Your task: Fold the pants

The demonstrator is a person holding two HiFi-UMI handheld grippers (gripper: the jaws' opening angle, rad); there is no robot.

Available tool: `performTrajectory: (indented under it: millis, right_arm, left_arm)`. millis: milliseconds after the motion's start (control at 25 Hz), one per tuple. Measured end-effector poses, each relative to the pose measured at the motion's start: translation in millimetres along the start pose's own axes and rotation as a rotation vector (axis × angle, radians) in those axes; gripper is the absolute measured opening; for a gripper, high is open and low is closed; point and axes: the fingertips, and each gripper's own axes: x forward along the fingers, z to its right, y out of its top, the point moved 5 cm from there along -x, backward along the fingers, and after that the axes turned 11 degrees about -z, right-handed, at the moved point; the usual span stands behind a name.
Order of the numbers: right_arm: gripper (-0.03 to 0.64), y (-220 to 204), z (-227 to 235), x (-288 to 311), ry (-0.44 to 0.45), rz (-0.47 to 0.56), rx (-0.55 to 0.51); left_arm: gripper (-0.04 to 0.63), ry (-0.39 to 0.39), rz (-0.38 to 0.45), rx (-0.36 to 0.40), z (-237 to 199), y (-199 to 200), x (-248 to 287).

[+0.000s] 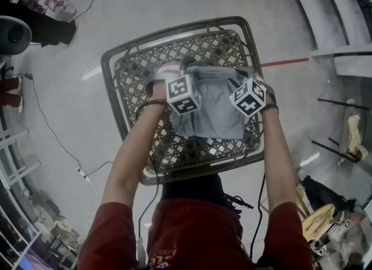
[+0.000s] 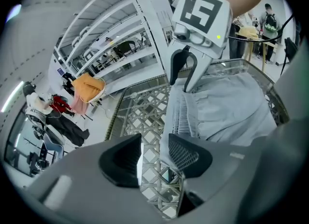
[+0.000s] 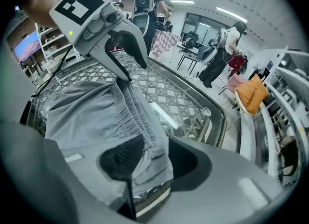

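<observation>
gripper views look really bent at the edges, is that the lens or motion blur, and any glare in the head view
Left gripper view and right gripper view: fisheye bending with dark rounded corners, no motion smear; the pants stay sharp. Head view: bright streaks glare on the glossy floor, and the table rim bows outward.

In the head view the left cube and right cube cover both pairs of jaws and the far corners of the pants. The arms hide stretches of the near rim of the table, and the bottom edge cuts off the torso. In the left gripper view the body of the left gripper hides the pants' near edge and right side. In the right gripper view the waistband runs down between the jaws and is lost behind the body of the right gripper. The background people are too small to make out.
</observation>
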Motion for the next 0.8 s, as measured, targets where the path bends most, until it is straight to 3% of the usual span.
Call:
performTrajectory:
  millis: [200,360,800]
  right_arm:
    - [0.155,-3.2,-2.4,-9.1,-0.008,0.012,0.039]
    - [0.155,2.2,7.4,-39.7,-0.047,0.121,0.156]
    - [0.155,6.1,-39.5,-154.2,-0.184,0.485,0.367]
  left_arm:
    - [0.189,0.032,0.017,-0.033,-1.8,-0.9,-15.0]
    - [0.187,0.128,0.064,-0.101,-13.9,2.1,-39.9]
    - [0.189,0.360,0.270,-0.472,13.2,8.4,-155.3]
